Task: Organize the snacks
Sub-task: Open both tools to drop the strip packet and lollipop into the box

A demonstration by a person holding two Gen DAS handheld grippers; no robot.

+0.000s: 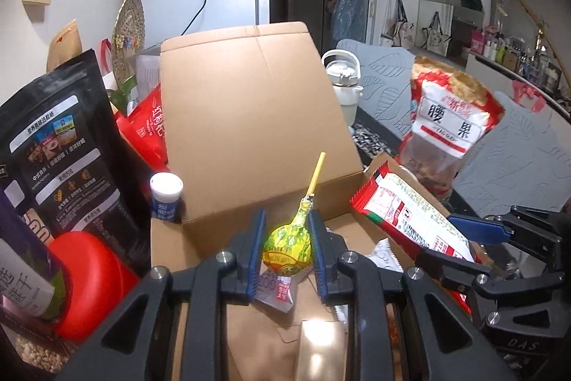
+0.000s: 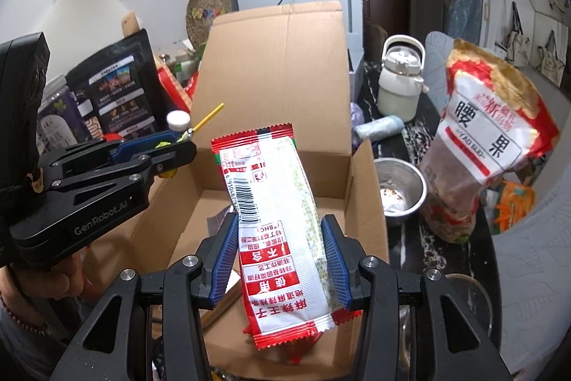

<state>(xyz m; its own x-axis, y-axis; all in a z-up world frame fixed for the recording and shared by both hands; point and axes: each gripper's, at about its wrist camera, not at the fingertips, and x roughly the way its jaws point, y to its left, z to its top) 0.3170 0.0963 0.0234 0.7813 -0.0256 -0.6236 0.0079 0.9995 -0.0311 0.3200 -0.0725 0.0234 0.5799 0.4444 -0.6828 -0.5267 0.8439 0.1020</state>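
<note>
An open cardboard box (image 1: pixel 249 116) (image 2: pixel 271 66) stands in front of me with its lid flap up. My left gripper (image 1: pixel 287 238) is shut on a yellow-green lollipop (image 1: pixel 287 247) with a yellow stick, held over the box; it also shows in the right wrist view (image 2: pixel 175 145). My right gripper (image 2: pixel 282 252) is shut on a red and white snack packet (image 2: pixel 282 231), held over the box opening; the packet also shows in the left wrist view (image 1: pixel 407 213). A small wrapped snack (image 1: pixel 278 291) lies inside the box.
A black pouch (image 1: pixel 60 145), a red lid (image 1: pixel 92 277) and a small white-capped bottle (image 1: pixel 166 199) crowd the left side. A red and white cashew bag (image 2: pixel 489 145), a steel bowl (image 2: pixel 403 195) and a white kettle (image 2: pixel 399 81) stand on the right.
</note>
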